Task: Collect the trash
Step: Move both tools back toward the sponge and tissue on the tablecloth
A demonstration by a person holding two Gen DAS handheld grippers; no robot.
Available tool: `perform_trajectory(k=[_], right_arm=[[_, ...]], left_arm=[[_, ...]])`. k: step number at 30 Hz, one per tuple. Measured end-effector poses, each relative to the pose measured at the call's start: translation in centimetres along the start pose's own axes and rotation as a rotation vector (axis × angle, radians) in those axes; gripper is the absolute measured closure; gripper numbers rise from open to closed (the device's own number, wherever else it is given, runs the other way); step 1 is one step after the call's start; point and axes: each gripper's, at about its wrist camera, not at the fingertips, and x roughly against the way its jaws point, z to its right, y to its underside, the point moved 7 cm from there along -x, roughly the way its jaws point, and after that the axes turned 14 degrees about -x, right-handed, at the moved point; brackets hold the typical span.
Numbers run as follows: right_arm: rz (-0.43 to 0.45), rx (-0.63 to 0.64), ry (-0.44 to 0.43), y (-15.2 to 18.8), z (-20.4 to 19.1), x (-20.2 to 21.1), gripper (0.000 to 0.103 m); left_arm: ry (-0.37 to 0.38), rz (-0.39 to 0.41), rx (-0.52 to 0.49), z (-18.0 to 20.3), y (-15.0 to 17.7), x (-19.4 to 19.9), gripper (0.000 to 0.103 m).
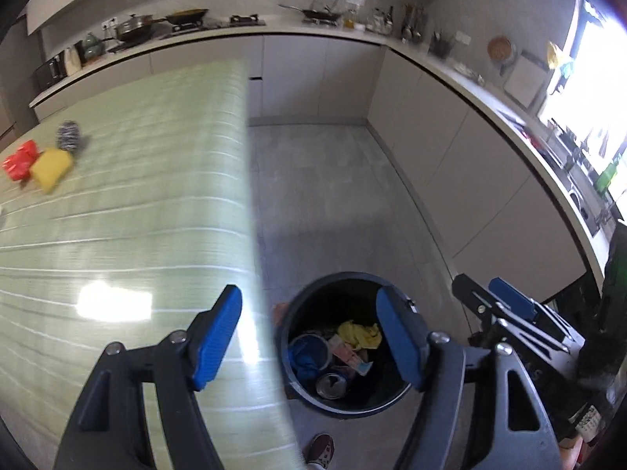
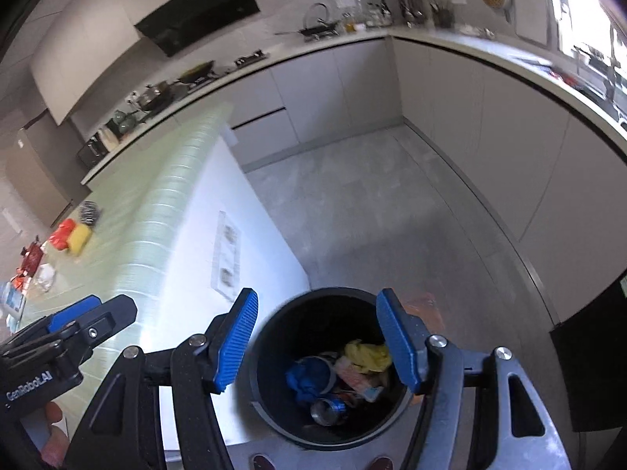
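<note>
Both the left gripper (image 1: 309, 337) and right gripper (image 2: 317, 342) hang over the black trash bin (image 2: 274, 337) beside the table's (image 1: 117, 196) end, fingers spread, nothing between them. Near the table's far edge lie a red packet (image 1: 21, 162), yellow sponge (image 1: 51, 168) and steel scourer (image 1: 68, 135): probably light, soft, best pinched across the middle.

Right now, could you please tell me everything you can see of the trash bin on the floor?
The trash bin is a round, dark container, plastic by the look of it, standing upright and lidless on the grey floor close beside the white side of the counter. Inside lie a yellow crumpled piece, something blue, a dented can and a pale wrapper. Both grippers hover above it, open; neither touches it.
</note>
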Motion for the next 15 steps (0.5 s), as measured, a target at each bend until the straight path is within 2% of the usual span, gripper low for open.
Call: perform_trajectory(k=[5,8,15], right_arm=[[0.009,0.045,-0.054,1.4,-7.7,1.4,0.037],[0.011,0.082,-0.083,3.2,-13.0,1.6,0.036],[-0.005,0.17,-0.132,7.9,-25.1,0.0,0.036]], left_arm=[[-0.038,0.023,0.04,-6.4,1.3,3.0,0.029],[-0.079,0.037,0.079,-11.6,3.0,4.3,0.027],[-0.158,0.041,0.169,-23.1,7.3,6.8,0.027]])
